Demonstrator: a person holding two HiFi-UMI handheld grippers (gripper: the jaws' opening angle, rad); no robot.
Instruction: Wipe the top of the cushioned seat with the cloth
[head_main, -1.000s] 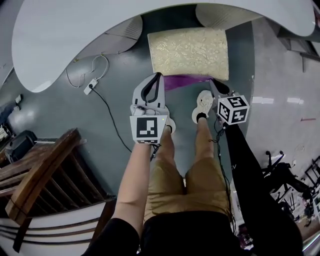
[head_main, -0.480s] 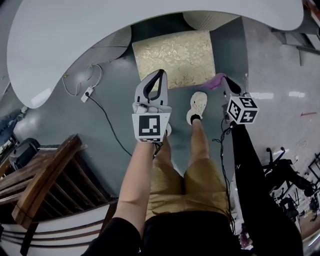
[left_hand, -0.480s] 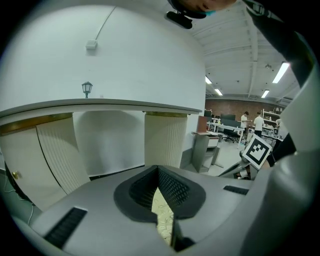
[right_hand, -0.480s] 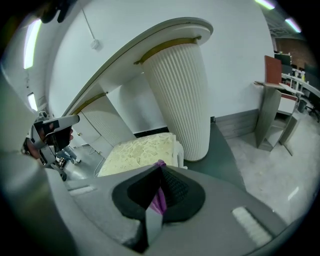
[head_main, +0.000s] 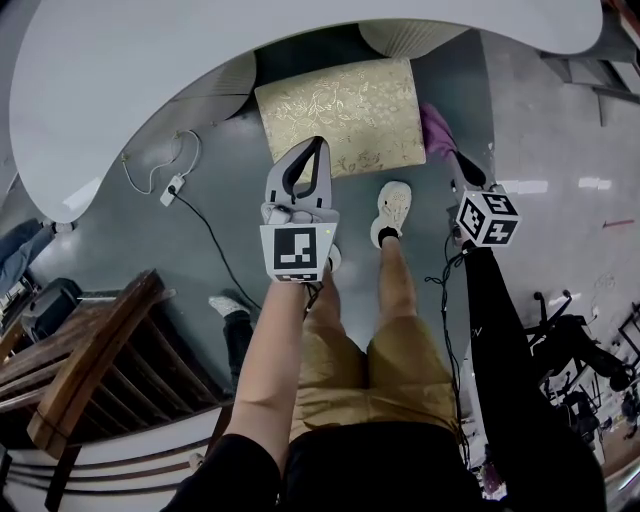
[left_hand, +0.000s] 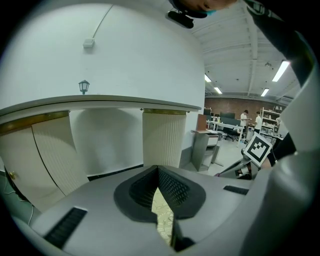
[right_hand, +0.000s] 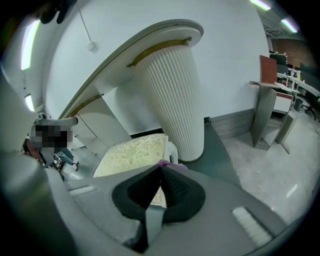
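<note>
Two handheld grippers reach out ahead of a standing person's legs, and only one carries anything. The right gripper (head_main: 453, 158) is clamped on an edge of the purple cloth (head_main: 436, 127). A sliver of purple shows at its closed tips in the right gripper view, and the rest of the fabric trails free beyond them, apparently so it can serve as the wiping pad. The left gripper (head_main: 318, 148) is clenched on nothing. Its tips sit over the near edge of the cushioned seat (head_main: 340, 110), seemingly kept clear of the working side. The seat, cream-gold with a leafy pattern, stands on the grey floor, tucked partly beneath the curved white tabletop (head_main: 150, 70) and close to a ribbed pedestal (right_hand: 172, 85). The cloth hangs just beside the seat's right edge rather than on its top, and whether it touches that edge cannot be told. By this reading the top has yet to get its next pass, which calls for drawing the cloth leftward across the cushion. Farther out, a white cable (head_main: 175, 160) lies on the floor, and a wooden chair (head_main: 90, 360) stands at lower left.
</note>
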